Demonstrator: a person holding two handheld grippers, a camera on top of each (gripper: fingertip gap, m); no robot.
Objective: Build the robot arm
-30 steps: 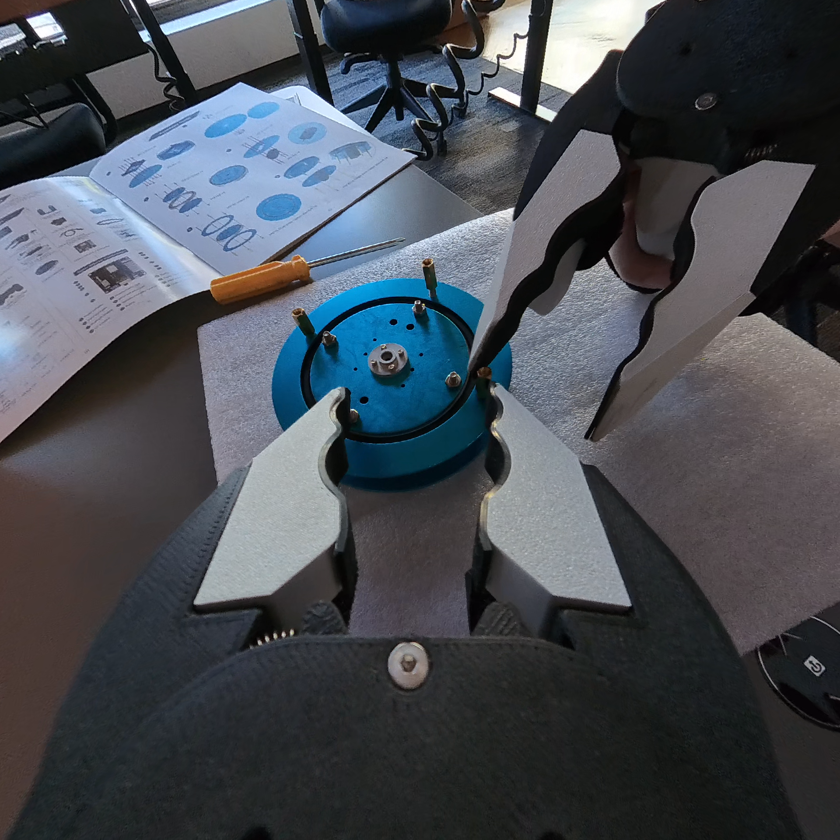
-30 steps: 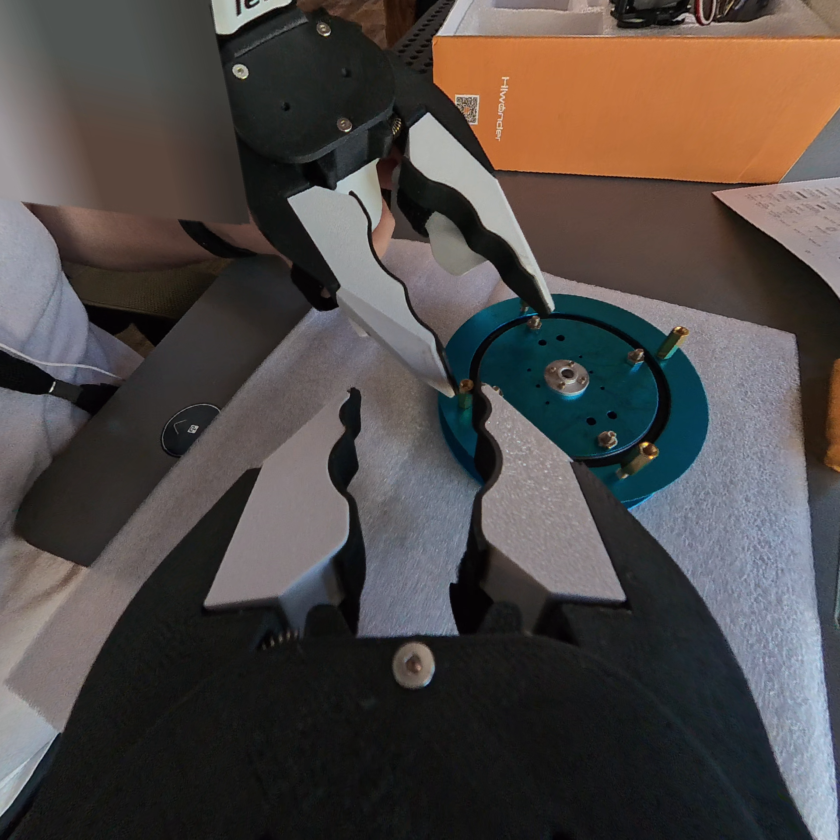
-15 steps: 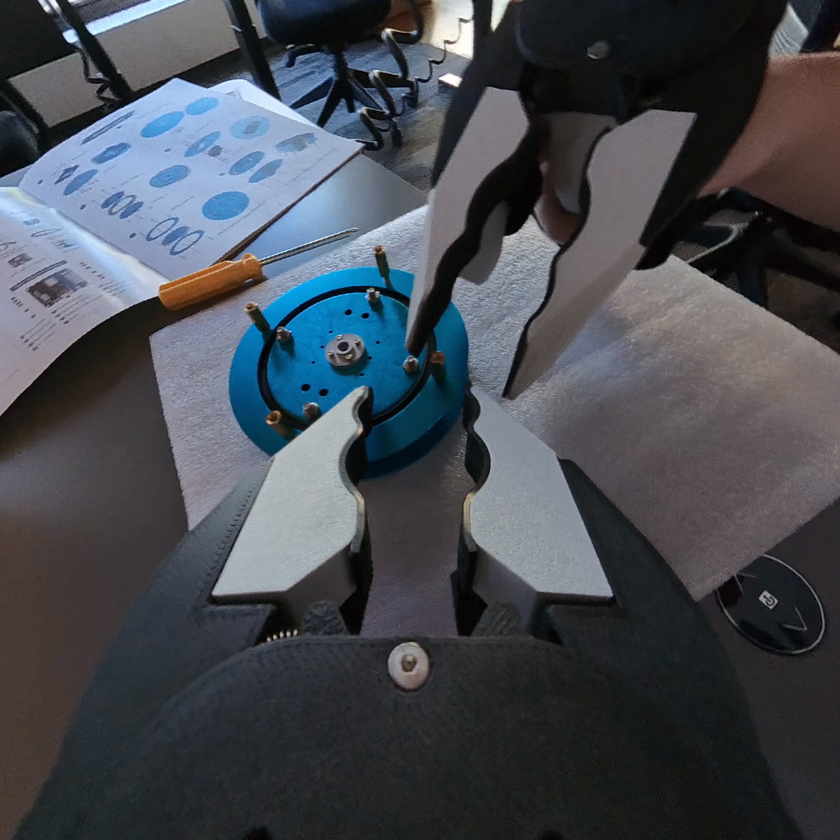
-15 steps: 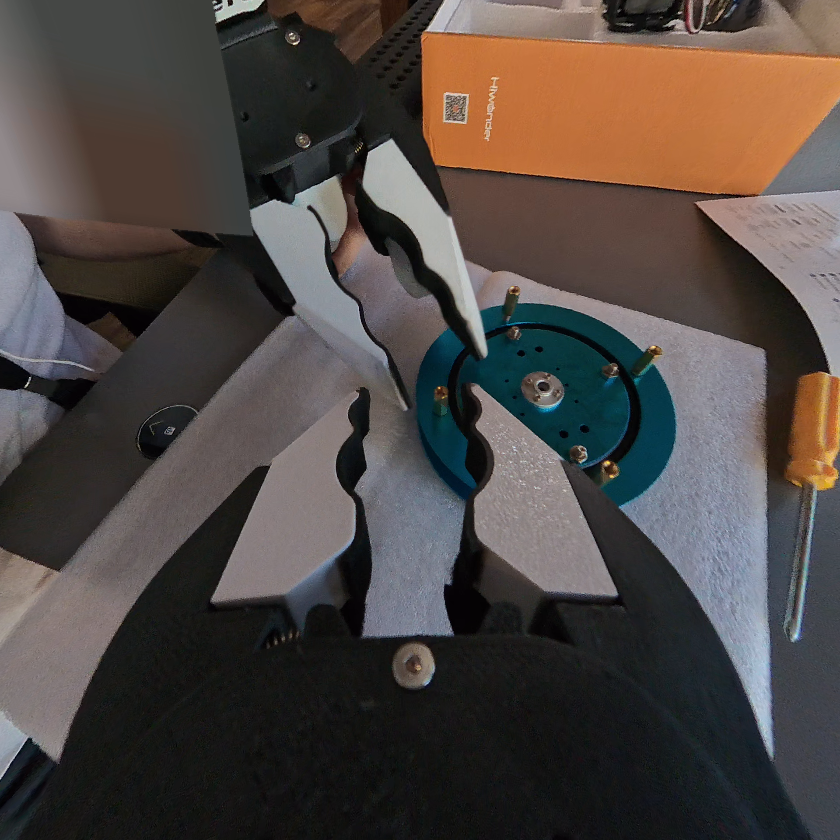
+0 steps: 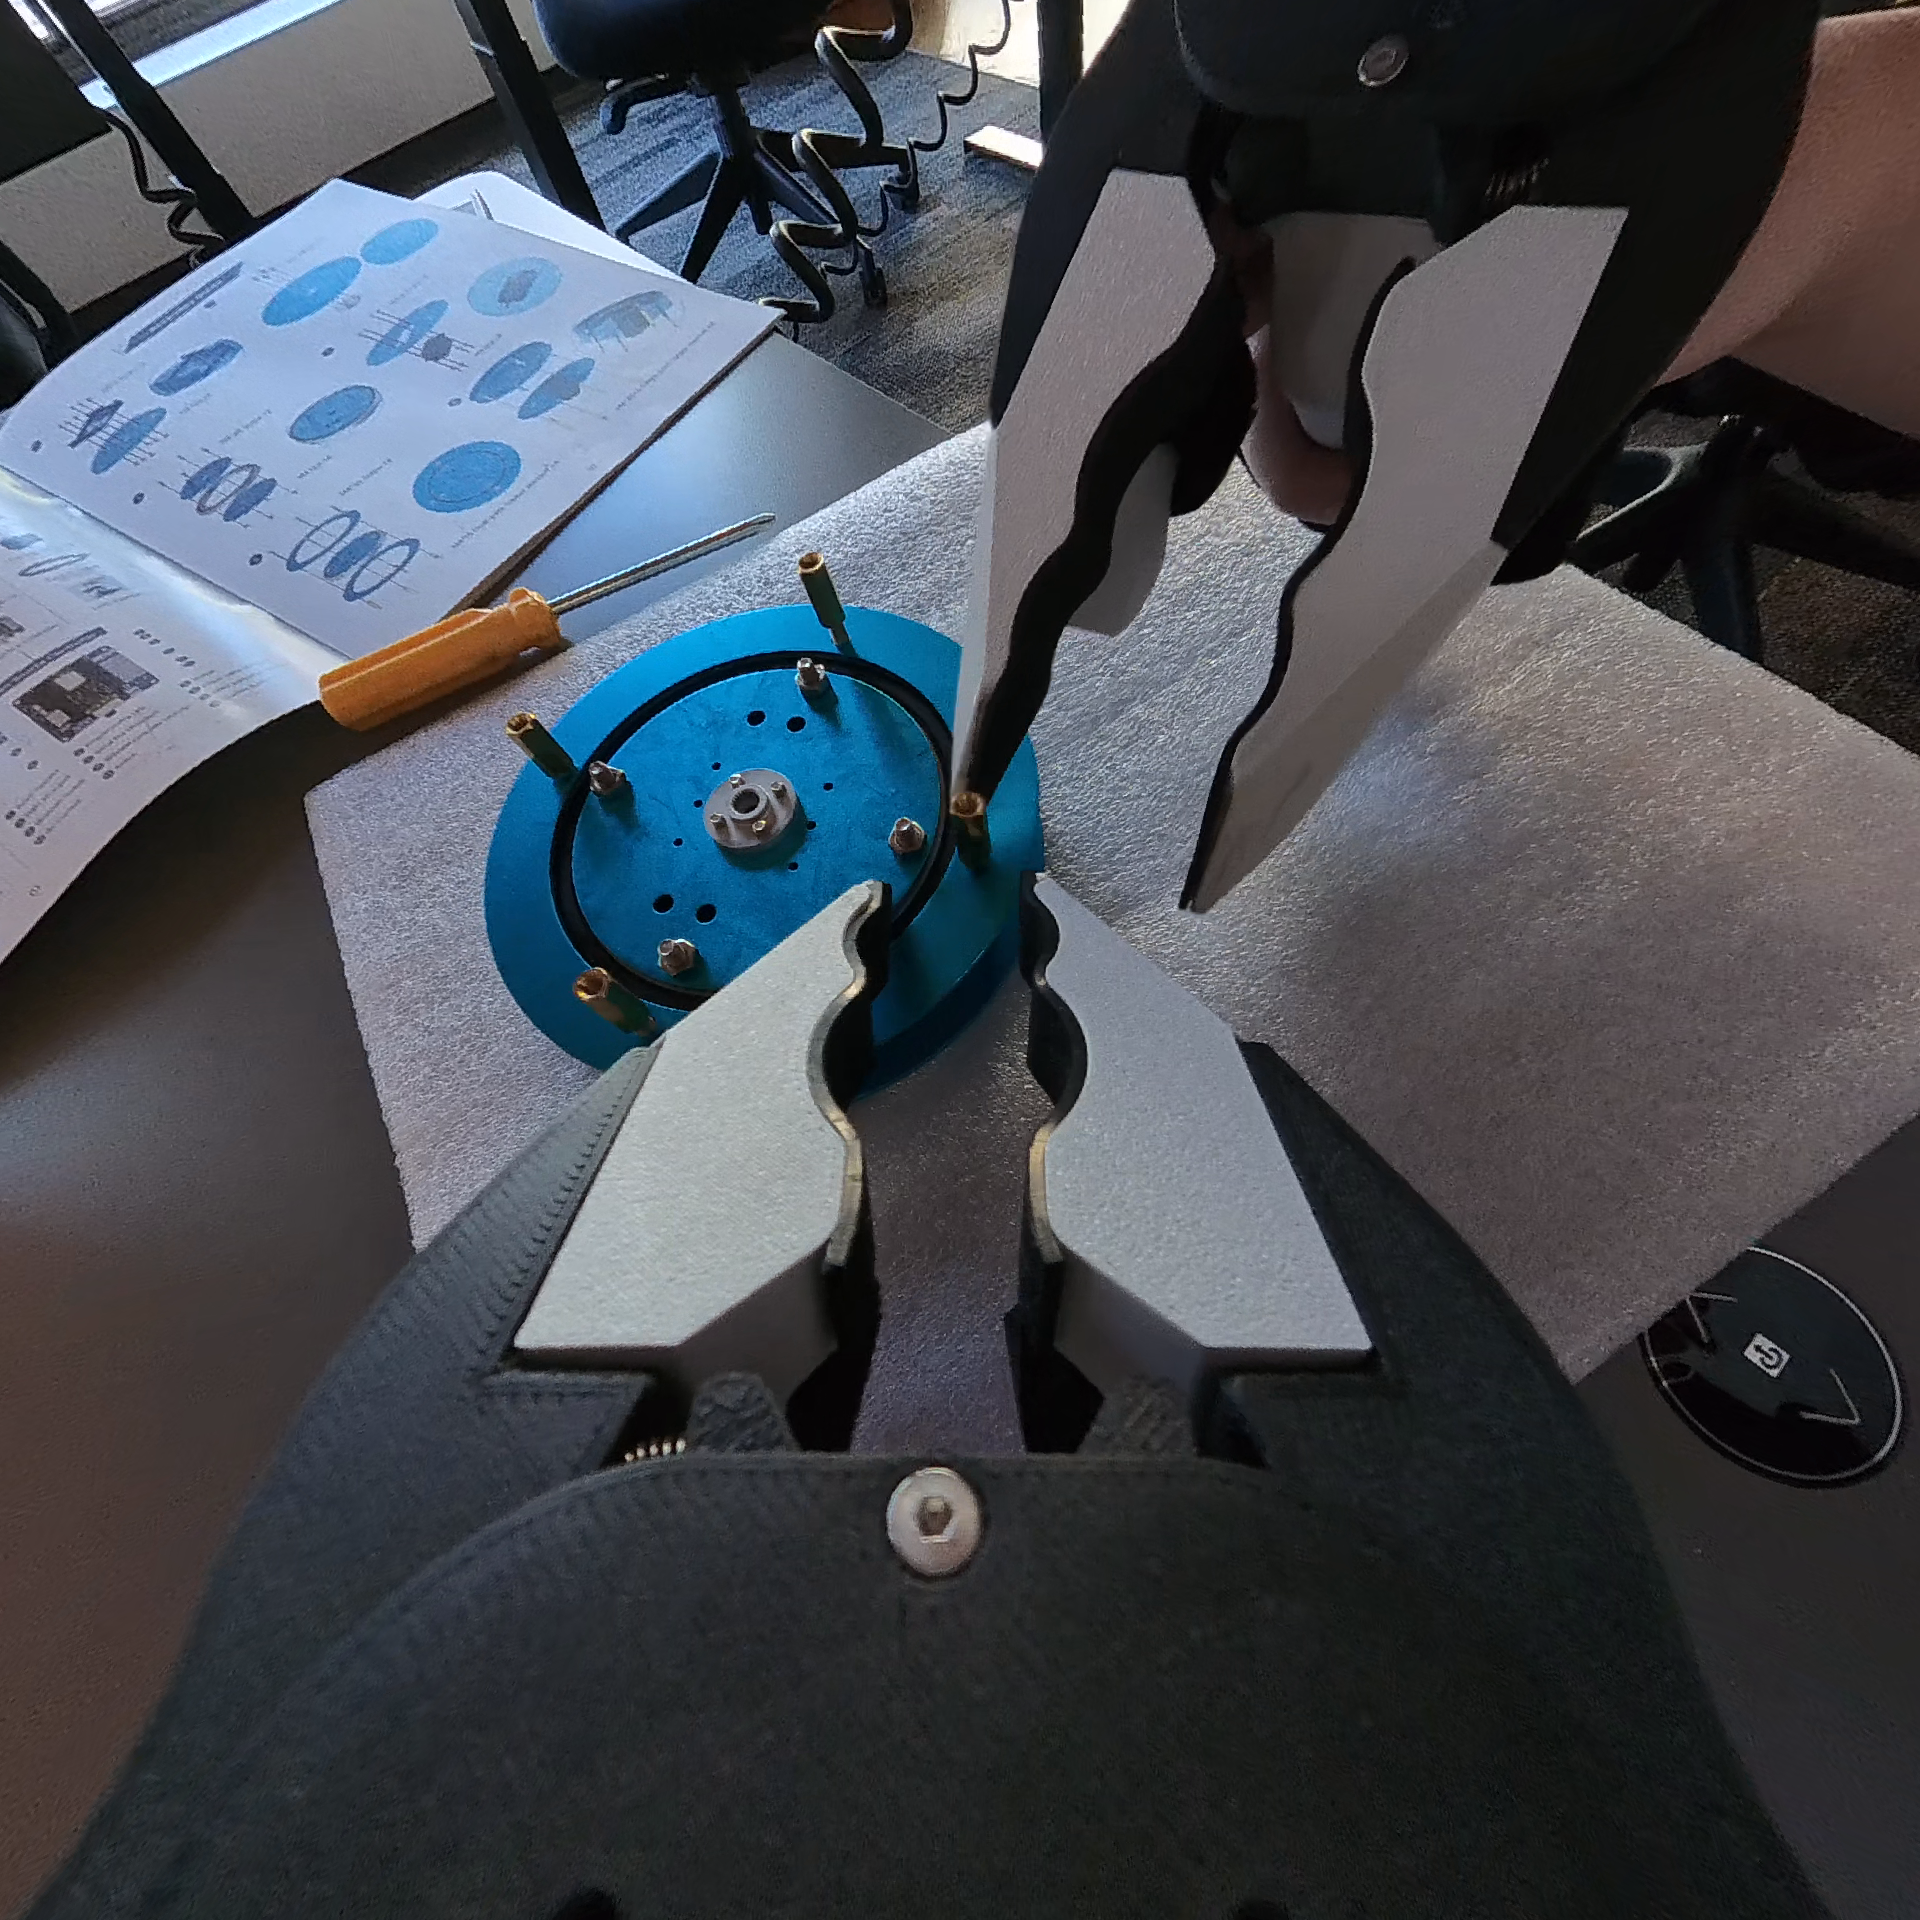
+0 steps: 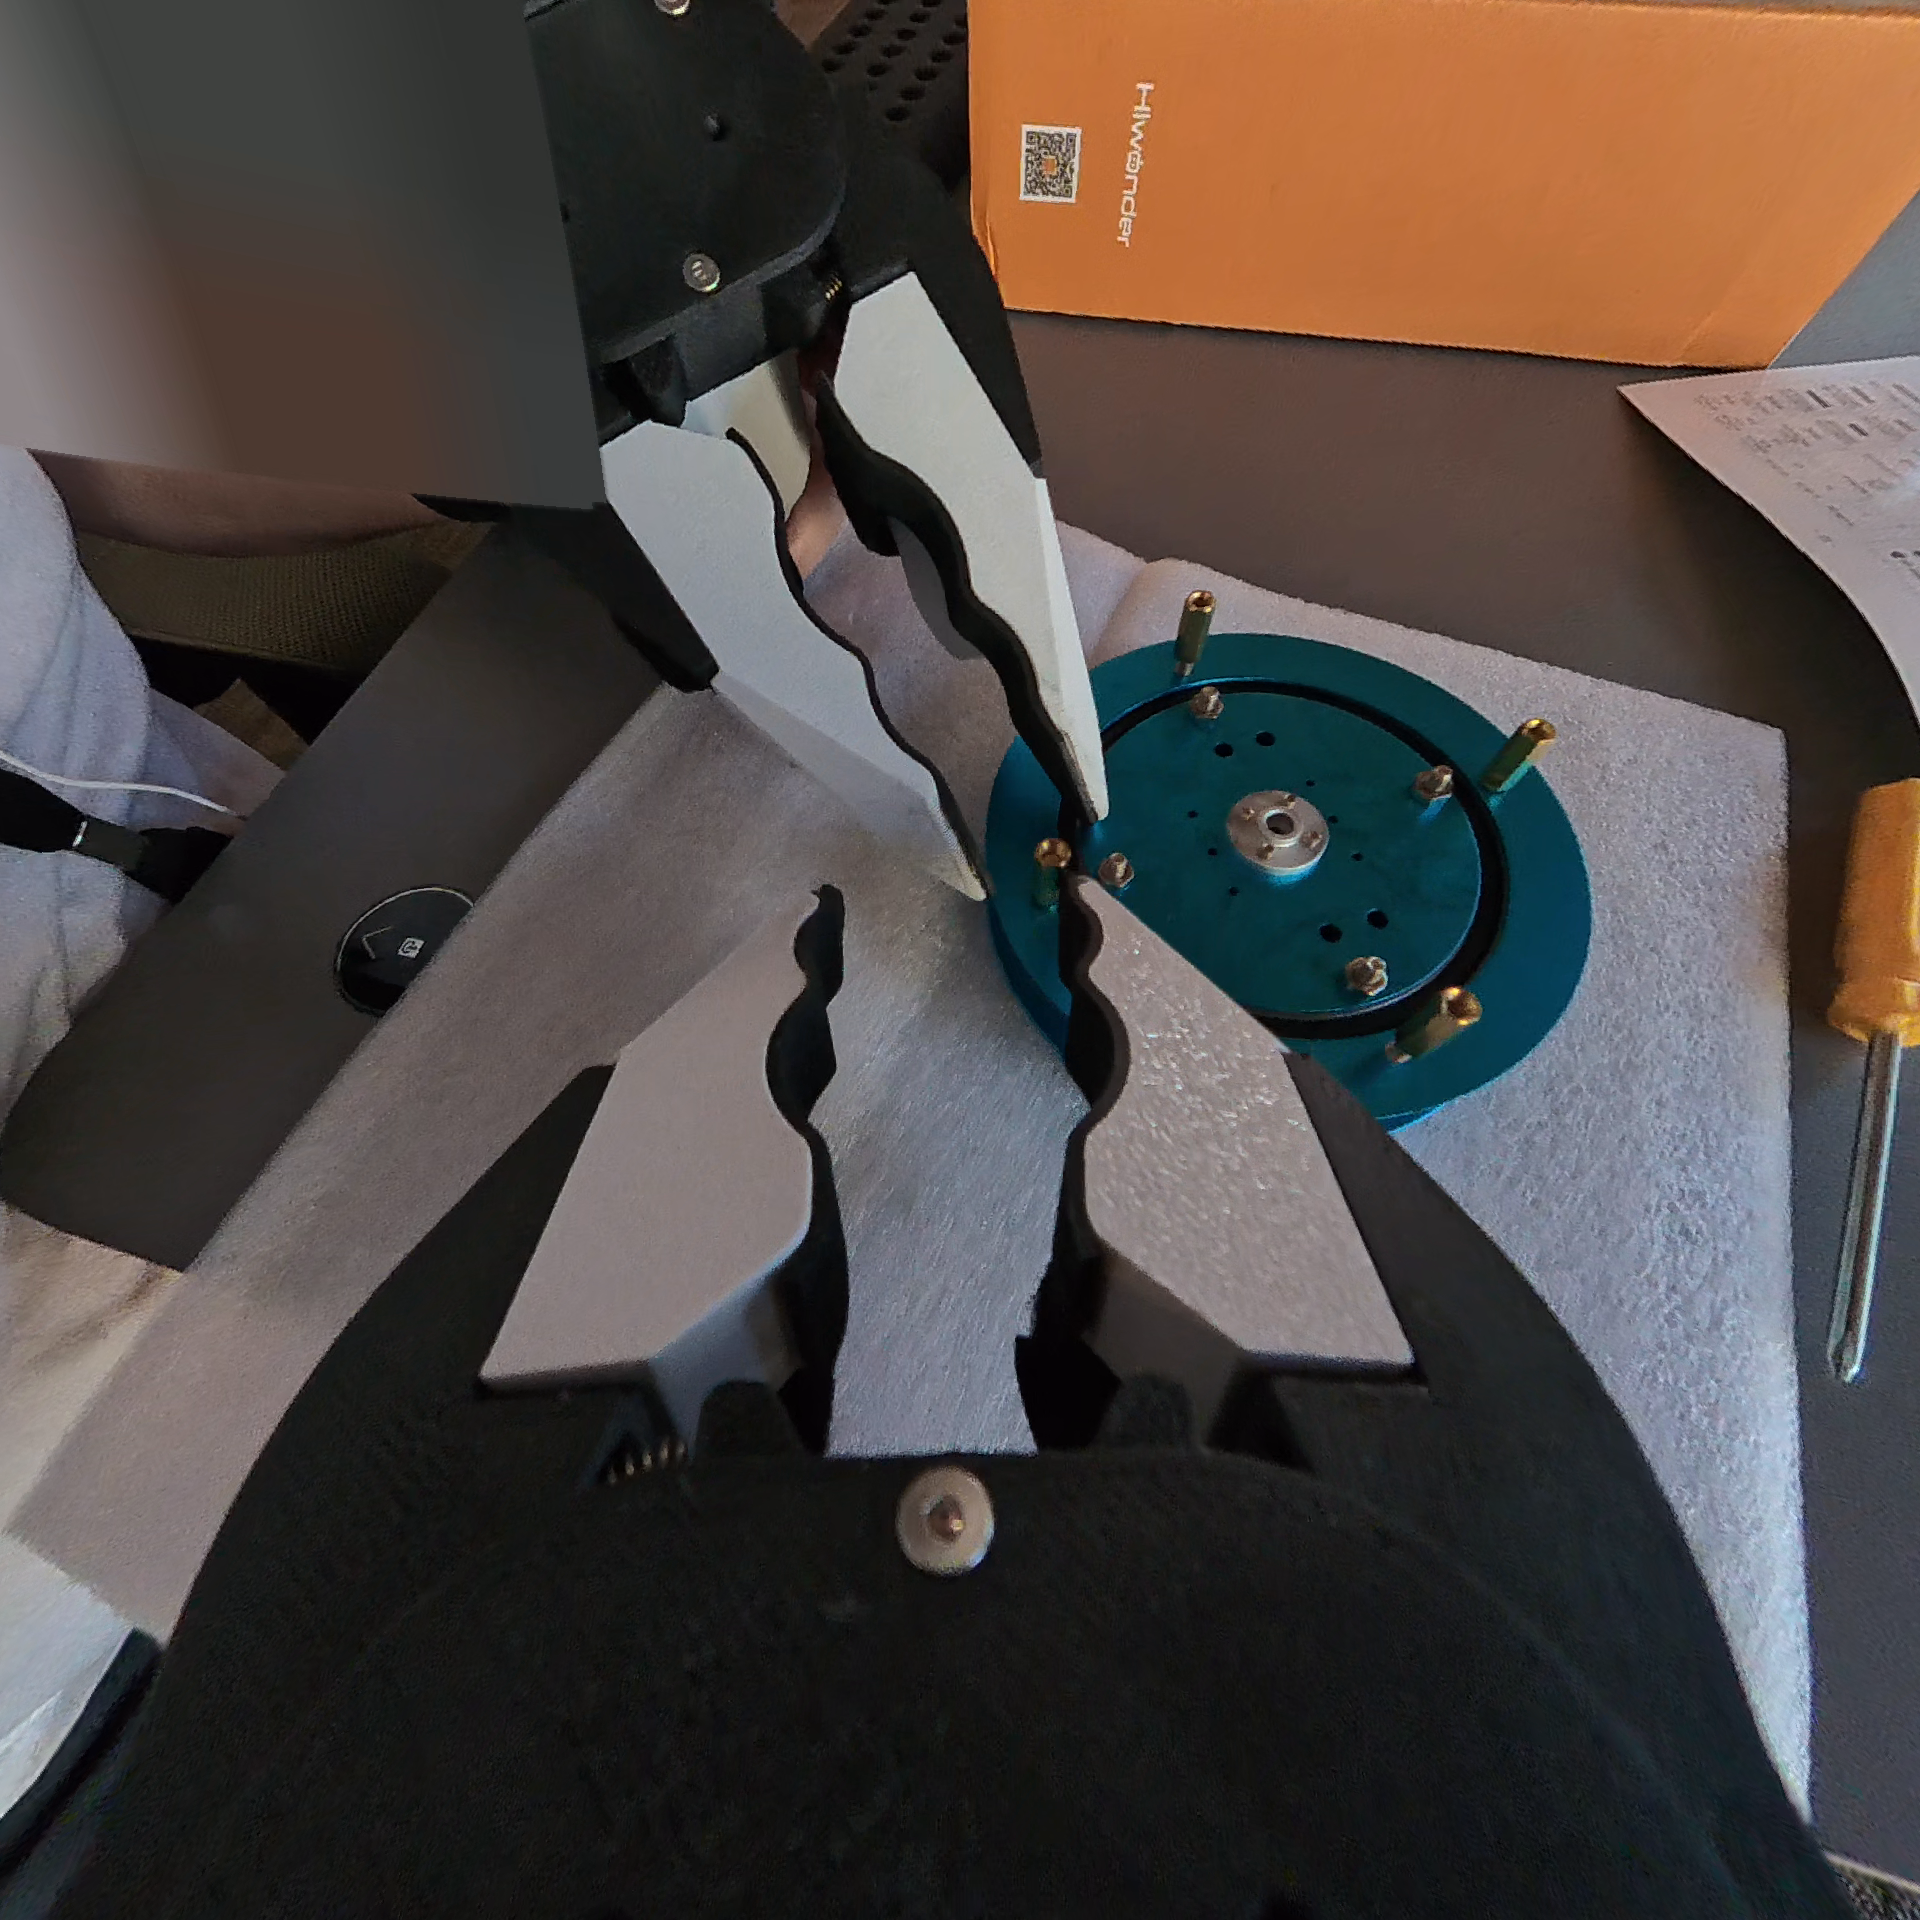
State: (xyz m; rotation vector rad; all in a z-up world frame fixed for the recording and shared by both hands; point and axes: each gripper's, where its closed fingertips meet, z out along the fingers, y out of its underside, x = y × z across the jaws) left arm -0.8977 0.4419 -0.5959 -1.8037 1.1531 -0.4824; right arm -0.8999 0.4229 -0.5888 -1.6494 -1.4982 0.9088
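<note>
right gripper (image 5: 1081,842) back at standoff (image 5: 971,826)

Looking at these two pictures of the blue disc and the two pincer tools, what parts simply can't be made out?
- Left wrist view: the round blue metal disc's near edge is hidden behind the left hand-held gripper.
- Right wrist view: the right hand-held gripper covers the disc's near-left rim.
- Right wrist view: the orange-handled screwdriver and the orange cardboard box are cut off by the picture's edges.
- Both views: whether either gripper's tip touches the brass standoff post cannot be told.
</note>
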